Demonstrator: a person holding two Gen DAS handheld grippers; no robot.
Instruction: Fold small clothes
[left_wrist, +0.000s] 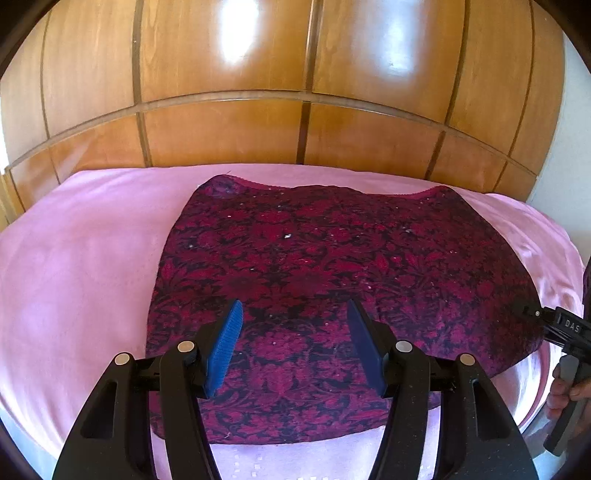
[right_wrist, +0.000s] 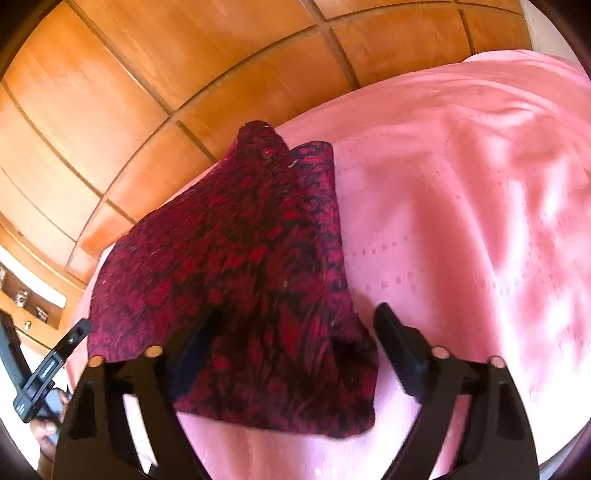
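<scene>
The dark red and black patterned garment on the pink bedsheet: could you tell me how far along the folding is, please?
Done: the dark red and black patterned garment lies spread on the pink bedsheet, one edge seemingly doubled over in the right wrist view. In hand: nothing; the left tool and right tool hover open over it. Left: the remaining folds.

The garment (left_wrist: 295, 266) lies spread on the bedcover (left_wrist: 81, 258), its far edge close to the bed's far edge. Behind that edge stands the panelled wardrobe front (left_wrist: 258, 66). The left gripper (left_wrist: 293, 339) hangs over the garment's near part, close to the bed's near edge. The right gripper (right_wrist: 295, 350) is at the garment's right edge, one finger over the cloth, the other (right_wrist: 399, 347) over bare bedcover.
</scene>
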